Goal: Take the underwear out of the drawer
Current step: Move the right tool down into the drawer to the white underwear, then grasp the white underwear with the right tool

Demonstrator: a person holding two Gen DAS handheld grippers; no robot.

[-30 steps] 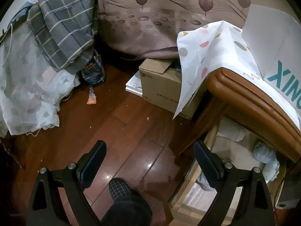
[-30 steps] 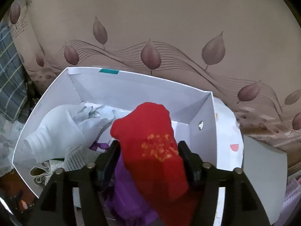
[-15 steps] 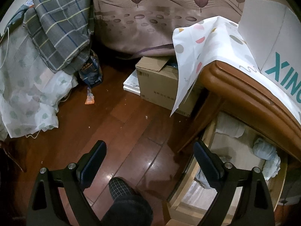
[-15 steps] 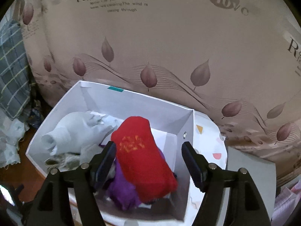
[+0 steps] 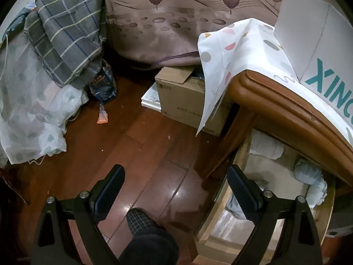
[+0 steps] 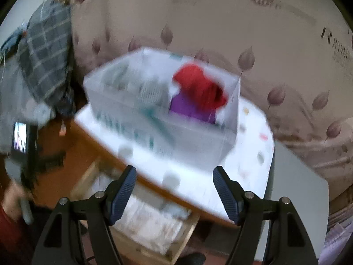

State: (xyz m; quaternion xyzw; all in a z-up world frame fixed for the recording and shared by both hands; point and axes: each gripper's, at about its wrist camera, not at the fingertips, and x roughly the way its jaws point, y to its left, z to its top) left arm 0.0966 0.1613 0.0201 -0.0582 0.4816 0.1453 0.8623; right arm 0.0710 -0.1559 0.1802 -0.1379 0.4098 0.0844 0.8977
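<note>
Left gripper (image 5: 175, 184): held low over the wooden floor (image 5: 136, 154), pointing down and forward, fingers spread wide with nothing between them; its right finger overlaps the edge of the open drawer (image 5: 222, 198).
Right gripper (image 6: 174, 190): raised above the table edge (image 6: 154, 183), tilted down toward the white box (image 6: 176, 137), fingers apart and empty; the view is blurred.
Underwear: a red piece (image 6: 200, 88) lies on top of a purple one (image 6: 187, 108) inside the white box on the table.
Drawer contents: pale rolled bundles (image 5: 311, 176) sit in the drawer beneath the tabletop.
</note>
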